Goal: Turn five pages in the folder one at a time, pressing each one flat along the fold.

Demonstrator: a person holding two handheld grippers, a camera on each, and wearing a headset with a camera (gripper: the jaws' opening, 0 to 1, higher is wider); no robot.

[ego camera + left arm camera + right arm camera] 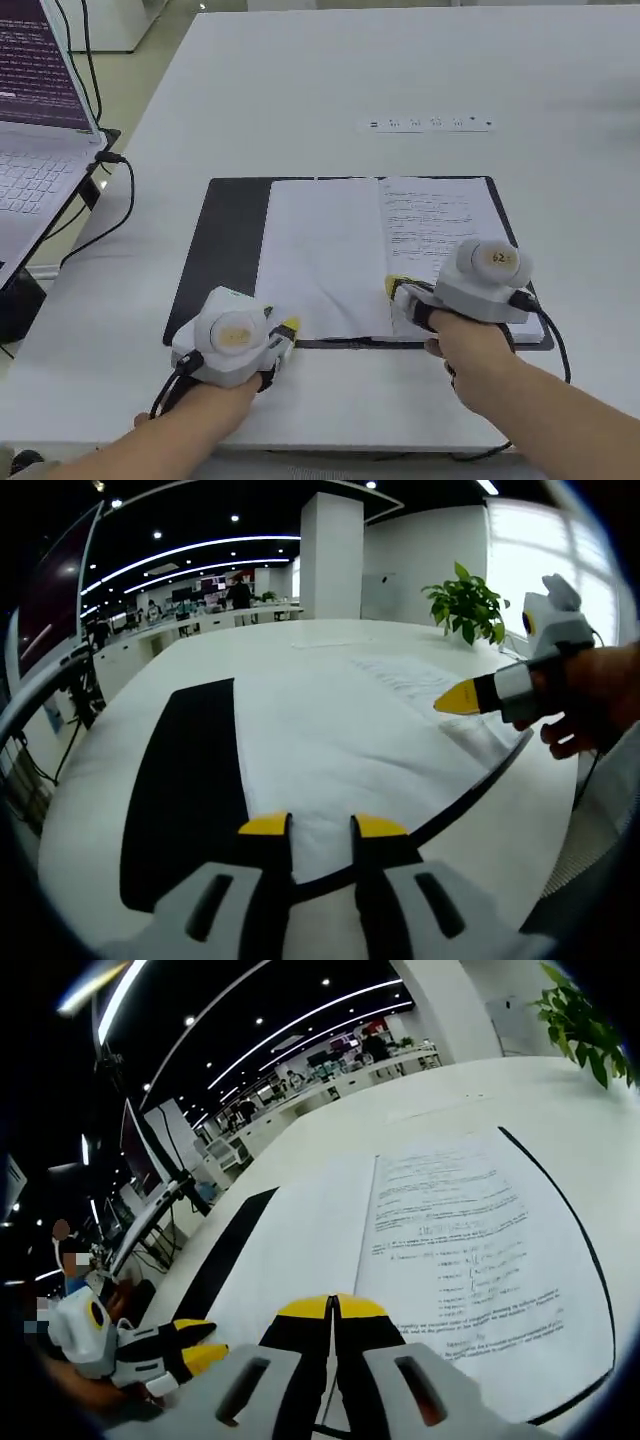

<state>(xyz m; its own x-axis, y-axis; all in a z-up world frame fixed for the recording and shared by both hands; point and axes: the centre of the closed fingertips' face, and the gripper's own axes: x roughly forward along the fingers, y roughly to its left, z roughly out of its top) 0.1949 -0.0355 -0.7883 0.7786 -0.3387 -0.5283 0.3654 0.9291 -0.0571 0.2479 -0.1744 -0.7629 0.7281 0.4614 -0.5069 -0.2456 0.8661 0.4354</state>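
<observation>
A black folder (pixel 225 250) lies open on the white table, with a blank page (pixel 320 250) on the left and a printed page (pixel 440 215) on the right. My right gripper (pixel 394 289) is shut, its yellow tips together (pixel 330 1307) low over the fold near the folder's front edge, with nothing visibly held. My left gripper (pixel 287 330) sits at the front edge of the blank page, its jaws a little apart (pixel 322 826) with the page (pixel 330 740) showing between them. The right gripper (pixel 465 698) also appears from the right in the left gripper view.
An open laptop (pixel 35 120) stands at the far left with a black cable (pixel 120 200) trailing toward the table. A white power strip (pixel 430 124) lies behind the folder. A potted plant (pixel 465 605) stands beyond the table.
</observation>
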